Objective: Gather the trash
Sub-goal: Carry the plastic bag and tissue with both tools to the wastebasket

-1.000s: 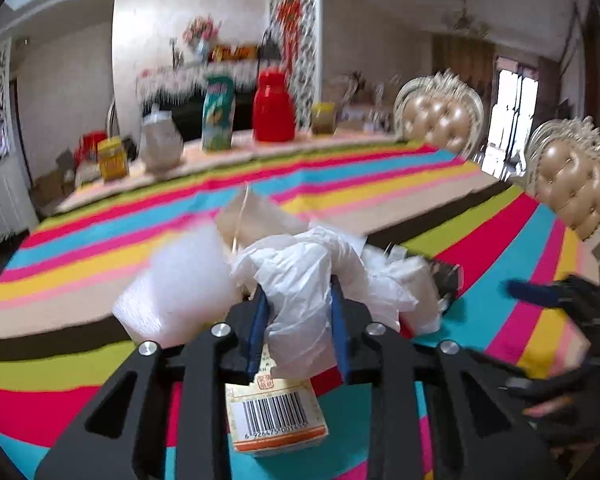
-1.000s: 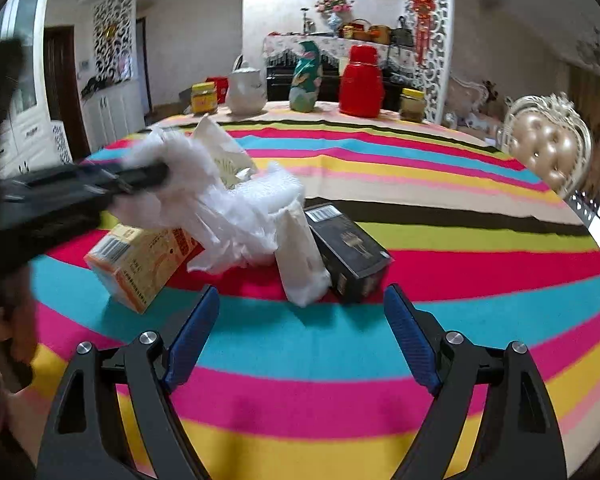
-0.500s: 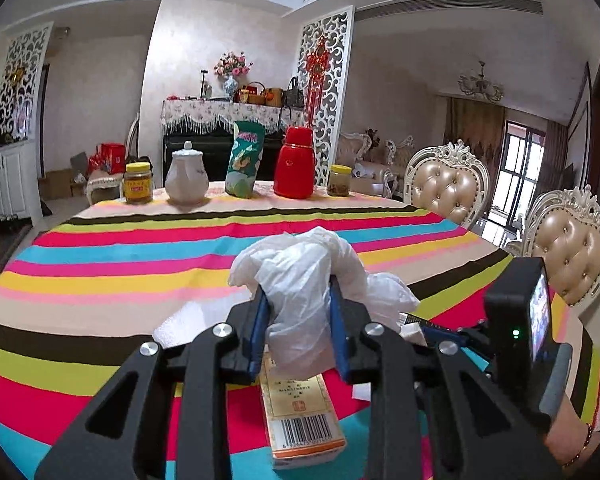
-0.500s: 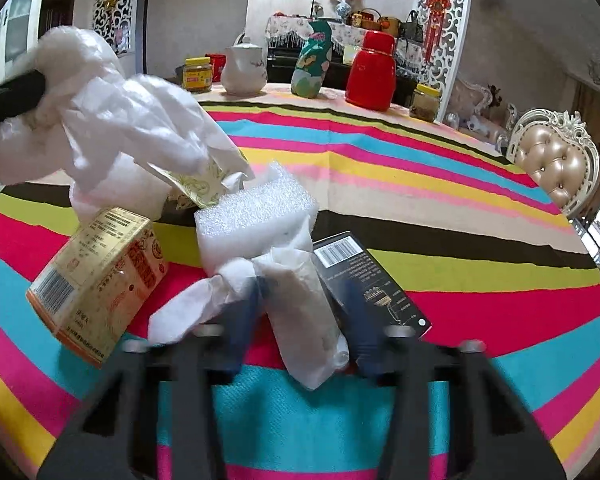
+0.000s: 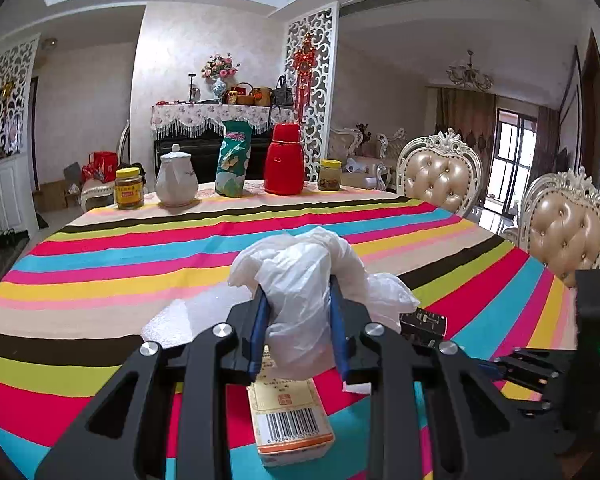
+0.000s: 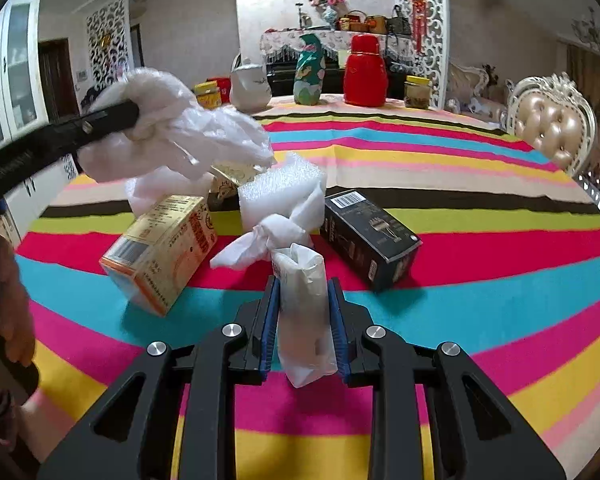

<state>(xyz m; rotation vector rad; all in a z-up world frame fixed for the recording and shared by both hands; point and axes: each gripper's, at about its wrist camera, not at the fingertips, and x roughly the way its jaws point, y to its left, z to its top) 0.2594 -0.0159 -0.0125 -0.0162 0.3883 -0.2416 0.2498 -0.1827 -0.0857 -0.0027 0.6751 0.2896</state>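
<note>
Right wrist view: the right gripper [image 6: 303, 320] pinched a white packet [image 6: 305, 316] over the striped tablecloth [image 6: 480, 280], boxes just beyond; the left gripper [image 5: 298, 330] clamped a crumpled plastic bag [image 5: 304, 280].

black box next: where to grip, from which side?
Grip the black box across its two long side faces, near the middle, coming from above. It lies flat on the tablecloth with its long axis running away from the camera. Its right side is free; the foam sits close on the left. Both hand-held grippers are full now.
</note>
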